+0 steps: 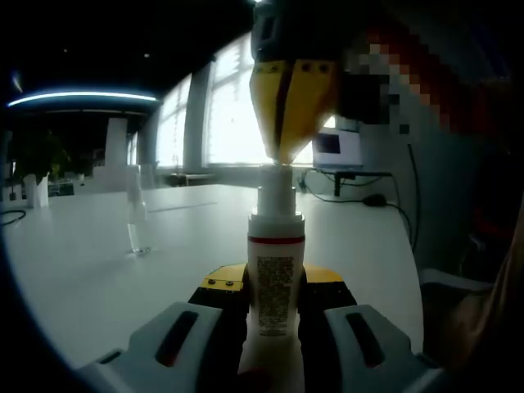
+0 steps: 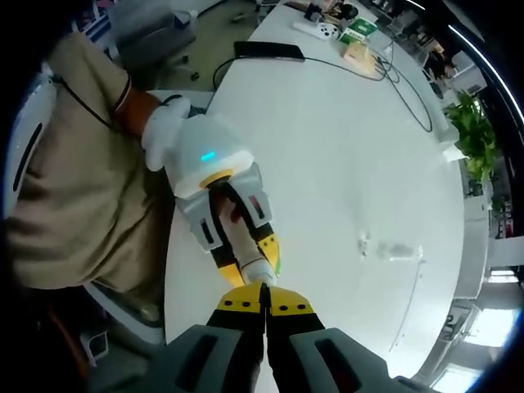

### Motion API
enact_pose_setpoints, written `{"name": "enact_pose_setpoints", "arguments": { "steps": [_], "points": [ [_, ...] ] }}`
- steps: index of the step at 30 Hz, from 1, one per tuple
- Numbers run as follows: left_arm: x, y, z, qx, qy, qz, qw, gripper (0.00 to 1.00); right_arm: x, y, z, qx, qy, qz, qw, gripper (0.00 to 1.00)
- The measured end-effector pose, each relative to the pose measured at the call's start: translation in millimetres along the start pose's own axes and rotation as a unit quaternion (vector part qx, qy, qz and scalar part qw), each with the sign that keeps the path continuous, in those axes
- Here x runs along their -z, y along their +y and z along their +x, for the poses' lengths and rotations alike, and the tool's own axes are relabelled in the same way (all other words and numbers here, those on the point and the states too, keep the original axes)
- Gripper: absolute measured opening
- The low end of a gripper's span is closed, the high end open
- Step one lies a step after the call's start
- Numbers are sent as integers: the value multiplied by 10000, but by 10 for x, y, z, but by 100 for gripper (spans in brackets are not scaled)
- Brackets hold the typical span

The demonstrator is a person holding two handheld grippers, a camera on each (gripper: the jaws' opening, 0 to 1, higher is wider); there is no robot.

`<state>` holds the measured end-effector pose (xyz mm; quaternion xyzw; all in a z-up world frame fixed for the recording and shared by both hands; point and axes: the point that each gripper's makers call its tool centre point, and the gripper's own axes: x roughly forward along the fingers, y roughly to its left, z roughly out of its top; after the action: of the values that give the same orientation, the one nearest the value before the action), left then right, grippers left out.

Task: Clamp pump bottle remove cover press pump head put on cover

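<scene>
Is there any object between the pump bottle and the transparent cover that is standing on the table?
Nothing visible. In the left gripper view the pump bottle sits clamped in the left gripper, and the clear cover stands upright on the table to its left, with bare tabletop between them. The right gripper is shut at the pump head.

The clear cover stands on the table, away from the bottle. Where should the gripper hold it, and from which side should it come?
Probably from above, jaws closing on the upper sides of the clear cover. It stands upright and narrow on the white table, apart from the pump bottle that the left gripper clamps, with bare table around it. The right gripper, shut over the pump head, would have to open first.
</scene>
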<state>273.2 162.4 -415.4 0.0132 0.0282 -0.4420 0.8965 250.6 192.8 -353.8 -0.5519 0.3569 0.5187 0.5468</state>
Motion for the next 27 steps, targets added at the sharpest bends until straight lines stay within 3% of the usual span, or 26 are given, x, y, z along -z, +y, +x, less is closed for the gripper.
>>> {"name": "enact_pose_setpoints", "arguments": {
  "steps": [27],
  "points": [
    [-6, -11, 4, -16, 1, 9, 10000, 14, 33, 14, 63, -15, -3, 245, 9997, 0]
  ]
}}
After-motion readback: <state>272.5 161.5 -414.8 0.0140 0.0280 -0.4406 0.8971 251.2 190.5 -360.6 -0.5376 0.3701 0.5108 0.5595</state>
